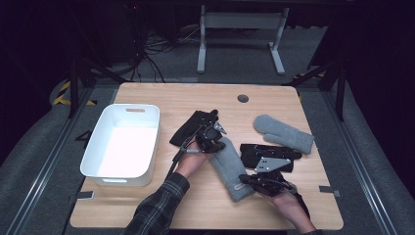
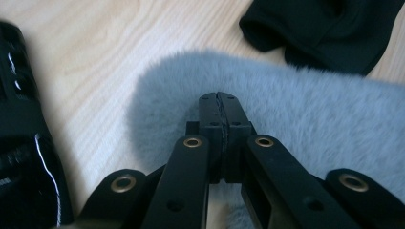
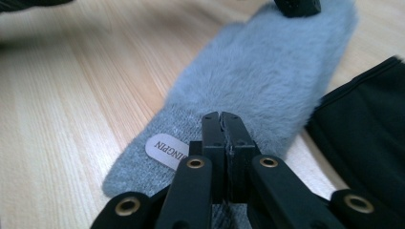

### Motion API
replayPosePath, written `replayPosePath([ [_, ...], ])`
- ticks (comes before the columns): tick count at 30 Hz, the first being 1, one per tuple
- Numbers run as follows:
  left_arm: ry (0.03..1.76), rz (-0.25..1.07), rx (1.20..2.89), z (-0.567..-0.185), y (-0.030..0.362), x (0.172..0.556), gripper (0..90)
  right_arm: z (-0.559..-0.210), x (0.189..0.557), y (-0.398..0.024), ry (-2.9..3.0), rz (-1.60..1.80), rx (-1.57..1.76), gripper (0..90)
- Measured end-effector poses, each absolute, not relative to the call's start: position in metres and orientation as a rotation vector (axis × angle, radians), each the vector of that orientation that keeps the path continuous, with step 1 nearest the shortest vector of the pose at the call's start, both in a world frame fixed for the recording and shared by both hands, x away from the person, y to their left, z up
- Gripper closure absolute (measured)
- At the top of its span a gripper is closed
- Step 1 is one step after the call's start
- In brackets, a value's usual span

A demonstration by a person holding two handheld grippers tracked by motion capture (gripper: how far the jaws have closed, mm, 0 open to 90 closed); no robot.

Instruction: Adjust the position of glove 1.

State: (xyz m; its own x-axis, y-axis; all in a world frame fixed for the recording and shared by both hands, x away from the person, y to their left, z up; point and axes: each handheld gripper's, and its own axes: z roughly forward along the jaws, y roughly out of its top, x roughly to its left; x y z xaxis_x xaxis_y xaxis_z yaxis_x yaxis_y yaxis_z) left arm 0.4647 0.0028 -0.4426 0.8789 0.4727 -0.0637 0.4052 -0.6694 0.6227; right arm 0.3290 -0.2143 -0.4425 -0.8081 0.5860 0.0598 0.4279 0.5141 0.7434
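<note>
A grey furry mitten (image 1: pixel 228 165) lies slanted on the wooden table (image 1: pixel 161 95) between my two hands. My left gripper (image 1: pixel 216 142) is shut, and its tips (image 2: pixel 220 98) sink into the fur at the mitten's (image 2: pixel 310 114) rounded end. My right gripper (image 1: pixel 243 179) is shut on the knit cuff of the mitten (image 3: pixel 267 71), beside a white label (image 3: pixel 167 150). The jaws hide the pinched cloth. The left gripper's tip (image 3: pixel 298 5) shows at the mitten's far end. A second grey mitten (image 1: pixel 284 132) lies apart at the right.
A white bin (image 1: pixel 132 105) stands at the table's left. One black glove (image 1: pixel 192 126) lies behind my left hand, and another (image 1: pixel 259 149) lies just right of the held mitten (image 3: pixel 367 143). A round grommet hole (image 1: pixel 242 98) is near the far edge.
</note>
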Motion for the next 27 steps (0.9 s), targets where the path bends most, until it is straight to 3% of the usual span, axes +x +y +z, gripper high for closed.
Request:
replayPosePath([
  [10,0.658,0.064,2.387,-0.445,0.026,0.439,90.0,-0.444,0.330,-0.229,2.605,1.157,0.851,90.0],
  [27,0.532,0.021,2.423,-0.442,0.034,0.382,89.9,-0.441,0.325,-0.259,2.603,1.119,0.866,90.0],
])
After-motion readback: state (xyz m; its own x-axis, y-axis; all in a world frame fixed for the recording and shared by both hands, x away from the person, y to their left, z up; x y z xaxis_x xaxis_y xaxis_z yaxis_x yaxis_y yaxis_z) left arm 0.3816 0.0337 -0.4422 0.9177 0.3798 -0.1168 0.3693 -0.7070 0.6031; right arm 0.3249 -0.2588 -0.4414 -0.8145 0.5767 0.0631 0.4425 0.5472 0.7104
